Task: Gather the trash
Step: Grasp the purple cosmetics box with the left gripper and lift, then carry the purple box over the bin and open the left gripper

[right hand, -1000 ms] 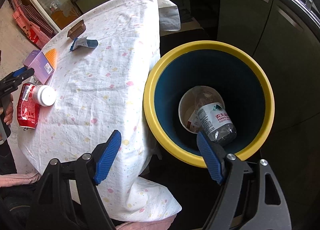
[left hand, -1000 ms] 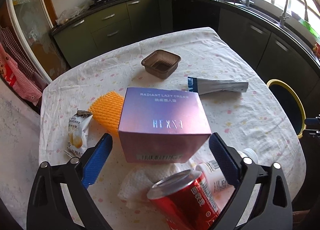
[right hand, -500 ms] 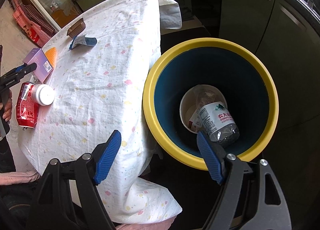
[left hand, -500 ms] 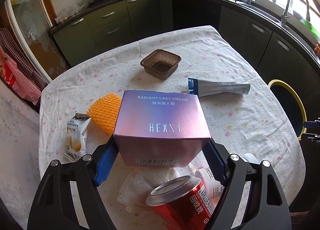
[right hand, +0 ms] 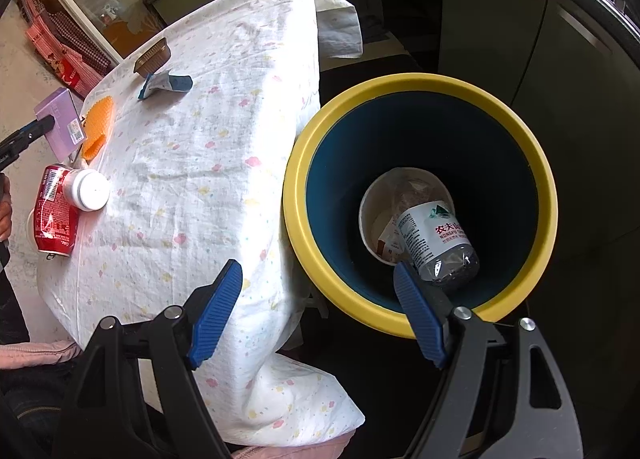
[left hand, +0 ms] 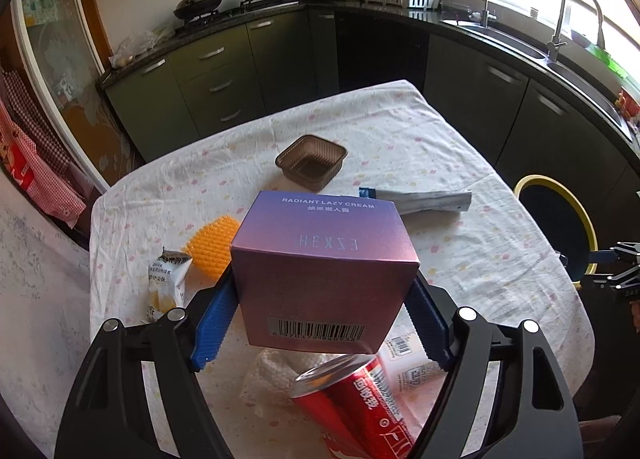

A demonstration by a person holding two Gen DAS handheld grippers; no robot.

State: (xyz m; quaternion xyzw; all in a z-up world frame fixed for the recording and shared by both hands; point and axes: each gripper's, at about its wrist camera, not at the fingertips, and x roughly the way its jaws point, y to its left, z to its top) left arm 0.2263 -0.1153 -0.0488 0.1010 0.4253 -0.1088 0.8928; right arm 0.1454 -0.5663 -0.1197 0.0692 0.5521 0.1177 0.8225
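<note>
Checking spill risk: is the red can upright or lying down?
Lying down: the red can rests on its side on the tablecloth.

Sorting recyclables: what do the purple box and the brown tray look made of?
Purple box: likely printed cardboard with a satin sheen, shown by crisp folded edges and a barcode. Brown tray: probably thin moulded plastic, semi-translucent and glossy, with a ribbed rim.

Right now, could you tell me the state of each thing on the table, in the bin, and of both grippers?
left gripper: jaws shut on the purple box, lifted
right gripper: jaws open, empty, above the bin rim
red can: lying on its side
white bottle: capped, lying
brown tray: upright, empty
snack wrapper: torn open
bin: open, holds a water bottle
</note>
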